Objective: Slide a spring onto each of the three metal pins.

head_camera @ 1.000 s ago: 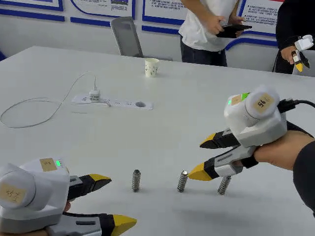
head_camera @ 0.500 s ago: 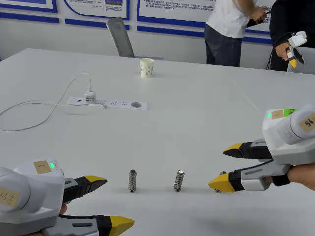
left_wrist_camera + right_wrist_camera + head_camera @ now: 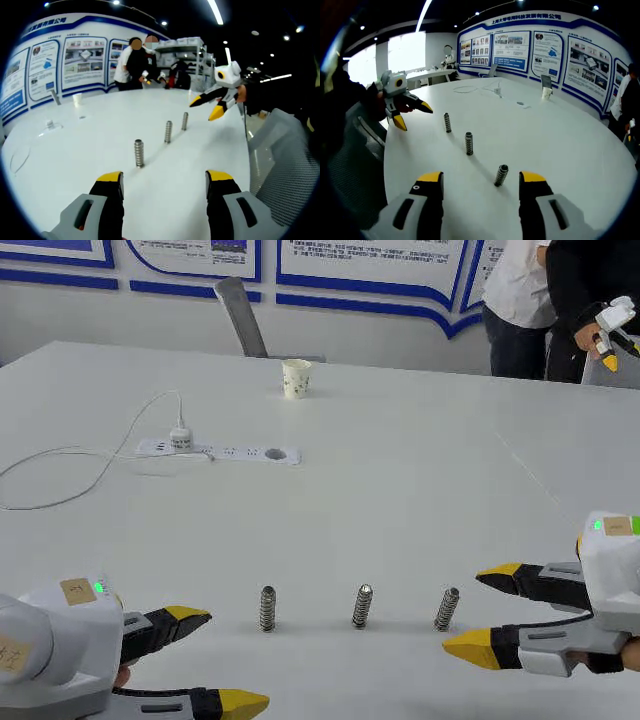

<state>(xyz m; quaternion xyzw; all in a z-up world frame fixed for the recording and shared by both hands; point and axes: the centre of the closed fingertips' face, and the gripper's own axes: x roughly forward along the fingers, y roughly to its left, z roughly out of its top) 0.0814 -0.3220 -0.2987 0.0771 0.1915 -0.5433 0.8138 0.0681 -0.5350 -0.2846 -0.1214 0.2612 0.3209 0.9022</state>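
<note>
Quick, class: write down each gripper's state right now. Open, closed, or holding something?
Left gripper: open, jaws empty.
Right gripper: open, jaws empty.

White table, 1 grey chair, blue-trimmed wall posters, ceiling strip lights, perhaps shelving behind.

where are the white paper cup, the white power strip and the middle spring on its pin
white paper cup [image 3: 296, 379]: head view, side wall.
white power strip [image 3: 235, 452]: head view, top face.
middle metal spring on its pin [image 3: 362, 607]: head view, mid coils.
</note>
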